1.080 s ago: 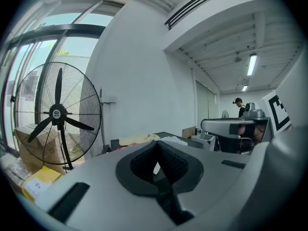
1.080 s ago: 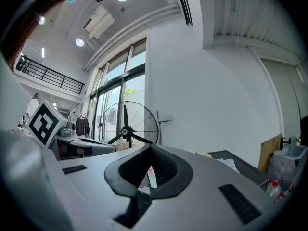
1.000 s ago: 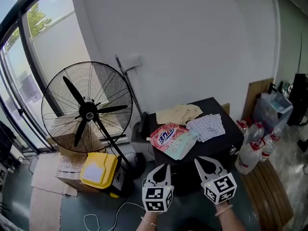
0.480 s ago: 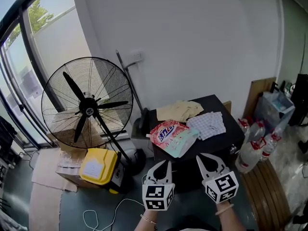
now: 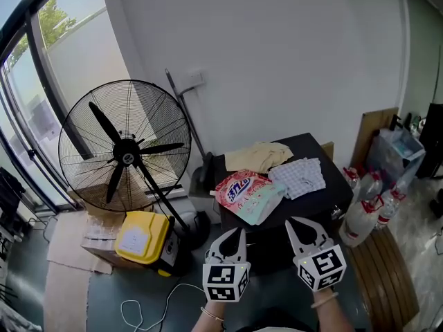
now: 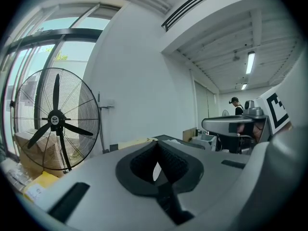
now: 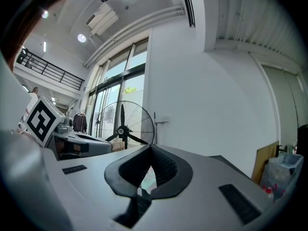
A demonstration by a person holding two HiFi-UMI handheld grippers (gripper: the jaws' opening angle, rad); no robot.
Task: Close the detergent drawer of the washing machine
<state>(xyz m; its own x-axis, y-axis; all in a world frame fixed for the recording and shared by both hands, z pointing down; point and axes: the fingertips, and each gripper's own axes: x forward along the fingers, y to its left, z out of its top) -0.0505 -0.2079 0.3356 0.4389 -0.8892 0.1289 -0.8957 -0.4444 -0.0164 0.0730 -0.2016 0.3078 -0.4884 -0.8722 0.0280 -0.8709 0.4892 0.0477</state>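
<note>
A black washing machine (image 5: 331,189) stands by the white wall, seen from above; its detergent drawer is not visible in any view. On its top lie a pink and teal detergent bag (image 5: 248,196), a beige cloth (image 5: 259,158) and a checked cloth (image 5: 297,177). My left gripper (image 5: 234,235) hovers in front of the machine's near left corner, jaws together and empty. My right gripper (image 5: 299,225) hangs beside it over the near edge, also shut on nothing. In the left gripper view (image 6: 156,147) and the right gripper view (image 7: 150,150) the jaws meet, leaving only a sliver.
A large standing fan (image 5: 124,147) is at the left with a yellow box (image 5: 142,239) at its foot. A long-handled dustpan (image 5: 201,178) leans by the wall. Water bottles (image 5: 367,209) and a wooden slatted board (image 5: 384,275) are at the right. A cable lies on the floor.
The head view has shifted a little. Both grippers stay shut in nearly the same place, the right one drifting slightly to the right.
</note>
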